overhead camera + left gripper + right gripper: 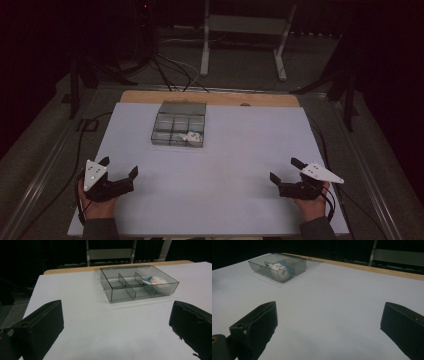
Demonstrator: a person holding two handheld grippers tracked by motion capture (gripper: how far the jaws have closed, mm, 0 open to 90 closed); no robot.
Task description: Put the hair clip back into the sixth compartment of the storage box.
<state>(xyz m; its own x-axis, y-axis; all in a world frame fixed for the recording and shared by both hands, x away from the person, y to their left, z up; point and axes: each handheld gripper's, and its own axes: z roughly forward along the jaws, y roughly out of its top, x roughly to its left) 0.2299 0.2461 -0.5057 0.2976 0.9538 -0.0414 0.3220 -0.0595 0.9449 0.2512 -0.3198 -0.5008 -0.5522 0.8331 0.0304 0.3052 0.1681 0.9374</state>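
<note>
One white bundle (pixel 192 136) lies in the near right compartment of the clear box (pixel 178 122); well short of the box, left gripper (pixel 120 169) and right gripper (pixel 284 170) rest gaping, holding nothing, so handling seems unstarted.

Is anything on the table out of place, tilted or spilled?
Nothing stands out. The clear divided box sits flat on the white table, and the small white object lies inside its near right compartment.
</note>
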